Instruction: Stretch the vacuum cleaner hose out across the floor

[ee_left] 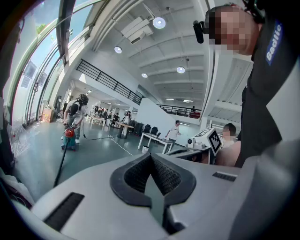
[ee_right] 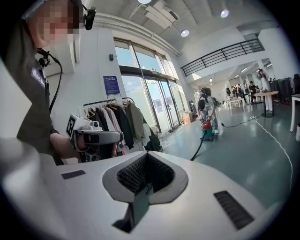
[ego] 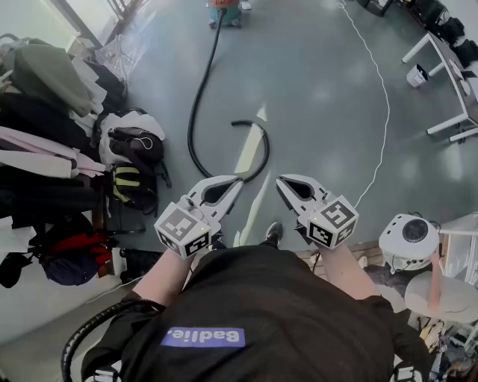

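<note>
Hose (ego: 200,89) lies curled on the floor (ego: 321,97) while left tongs (ego: 238,180) and right tongs (ego: 279,183) are both clenched empty.

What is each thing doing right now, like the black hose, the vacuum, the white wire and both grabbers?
Long black vacuum hose: bent into a loop, free end hooked back, not stretched out.
Red and teal vacuum cleaner: standing upright, hose joined to it.
Left gripper: shut, holding nothing.
Right gripper: shut, holding nothing.
Thin white cable: lying slack in a long curve.
</note>
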{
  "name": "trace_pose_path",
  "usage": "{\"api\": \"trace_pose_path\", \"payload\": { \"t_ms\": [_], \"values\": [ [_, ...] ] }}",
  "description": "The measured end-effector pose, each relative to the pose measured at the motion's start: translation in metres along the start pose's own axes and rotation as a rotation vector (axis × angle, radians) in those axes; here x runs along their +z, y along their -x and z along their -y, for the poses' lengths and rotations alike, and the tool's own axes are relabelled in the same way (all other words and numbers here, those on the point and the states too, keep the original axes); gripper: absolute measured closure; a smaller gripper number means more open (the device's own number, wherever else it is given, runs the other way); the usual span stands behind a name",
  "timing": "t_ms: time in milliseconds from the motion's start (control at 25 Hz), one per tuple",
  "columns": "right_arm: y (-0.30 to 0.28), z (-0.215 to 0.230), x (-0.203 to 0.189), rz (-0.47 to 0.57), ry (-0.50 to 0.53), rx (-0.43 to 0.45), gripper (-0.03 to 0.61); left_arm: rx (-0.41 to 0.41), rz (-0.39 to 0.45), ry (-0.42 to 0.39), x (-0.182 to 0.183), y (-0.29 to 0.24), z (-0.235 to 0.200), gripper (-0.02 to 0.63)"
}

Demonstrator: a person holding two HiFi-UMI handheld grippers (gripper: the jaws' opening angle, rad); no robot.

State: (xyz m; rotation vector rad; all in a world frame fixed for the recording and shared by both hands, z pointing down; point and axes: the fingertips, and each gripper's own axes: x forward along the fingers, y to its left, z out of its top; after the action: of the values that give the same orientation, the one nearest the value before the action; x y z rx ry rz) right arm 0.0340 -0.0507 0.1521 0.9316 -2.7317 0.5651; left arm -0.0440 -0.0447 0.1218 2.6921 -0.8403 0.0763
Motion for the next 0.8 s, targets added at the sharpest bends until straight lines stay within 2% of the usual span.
{"api": "trace_pose_path", "payload": {
  "t_ms": [520,800],
  "values": [
    [0.010,0.010,-0.004,0.016,-0.019,-0.002,0.574,0.002,-0.019,-0.006,-0.005,-0.011,0.007,0.618],
    [0.031,0.033,-0.002,0.046,-0.044,0.007,0.574,0.024,-0.040,-0.029,-0.001,-0.033,0.019,0.618]
  ]
}}
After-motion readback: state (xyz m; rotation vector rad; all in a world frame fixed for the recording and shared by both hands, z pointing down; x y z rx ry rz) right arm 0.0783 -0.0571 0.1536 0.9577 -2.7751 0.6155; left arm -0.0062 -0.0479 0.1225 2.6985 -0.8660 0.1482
